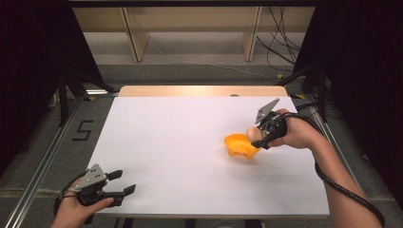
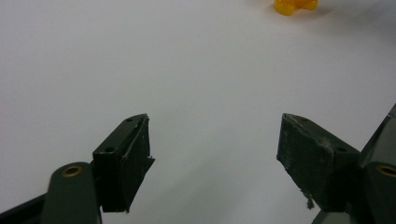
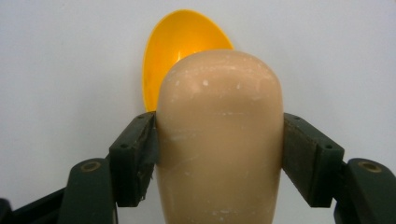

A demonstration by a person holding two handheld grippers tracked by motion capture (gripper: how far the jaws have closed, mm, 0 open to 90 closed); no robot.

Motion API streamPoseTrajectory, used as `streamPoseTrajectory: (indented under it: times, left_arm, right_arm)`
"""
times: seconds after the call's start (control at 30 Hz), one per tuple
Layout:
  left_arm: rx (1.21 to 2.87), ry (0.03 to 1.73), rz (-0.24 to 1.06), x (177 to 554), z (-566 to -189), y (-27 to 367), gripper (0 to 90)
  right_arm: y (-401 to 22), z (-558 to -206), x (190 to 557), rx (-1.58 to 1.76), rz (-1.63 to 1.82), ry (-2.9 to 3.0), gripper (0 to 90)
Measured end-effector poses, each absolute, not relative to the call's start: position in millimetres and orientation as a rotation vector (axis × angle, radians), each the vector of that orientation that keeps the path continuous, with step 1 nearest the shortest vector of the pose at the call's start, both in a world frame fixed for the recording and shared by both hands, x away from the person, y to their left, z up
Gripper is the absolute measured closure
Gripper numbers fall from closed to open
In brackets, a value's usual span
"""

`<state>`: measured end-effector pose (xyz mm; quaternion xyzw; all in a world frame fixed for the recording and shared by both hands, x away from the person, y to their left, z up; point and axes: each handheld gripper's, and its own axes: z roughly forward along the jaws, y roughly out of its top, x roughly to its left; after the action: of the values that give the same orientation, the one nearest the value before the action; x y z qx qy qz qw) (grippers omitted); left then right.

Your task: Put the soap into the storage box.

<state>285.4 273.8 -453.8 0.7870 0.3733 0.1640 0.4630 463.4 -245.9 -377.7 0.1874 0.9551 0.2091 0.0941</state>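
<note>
A tan egg-shaped object (image 3: pixel 219 135) is clamped between the pads of my right gripper (image 3: pixel 219 158), pressed on both sides. In the high view the egg (image 1: pixel 253 133) hangs just over the right rim of a small orange bowl (image 1: pixel 241 145) that stands on the white table (image 1: pixel 180 142); the right gripper (image 1: pixel 263 137) comes in from the right. The bowl (image 3: pixel 180 46) lies beyond the egg in the right gripper view. My left gripper (image 1: pixel 122 183) rests at the table's near left corner, jaws wide apart with nothing between them (image 2: pixel 215 149). The bowl's feet (image 2: pixel 295 5) peek in at the top.
The white table surface spreads wide between the two hands. A wooden strip (image 1: pixel 202 90) borders the far edge. Black metal frame legs (image 1: pixel 64 90) and cables (image 1: pixel 280 42) stand on the floor beyond the table.
</note>
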Motion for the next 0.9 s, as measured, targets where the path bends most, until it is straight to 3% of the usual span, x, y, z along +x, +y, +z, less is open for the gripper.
streamPoseTrajectory:
  times: [0.9]
  left_arm:
    - [1.939,0.912,0.406,286,-453,274,25.2]
  right_arm:
    - [-230,-376,472,0.461,0.615,2.864,33.6]
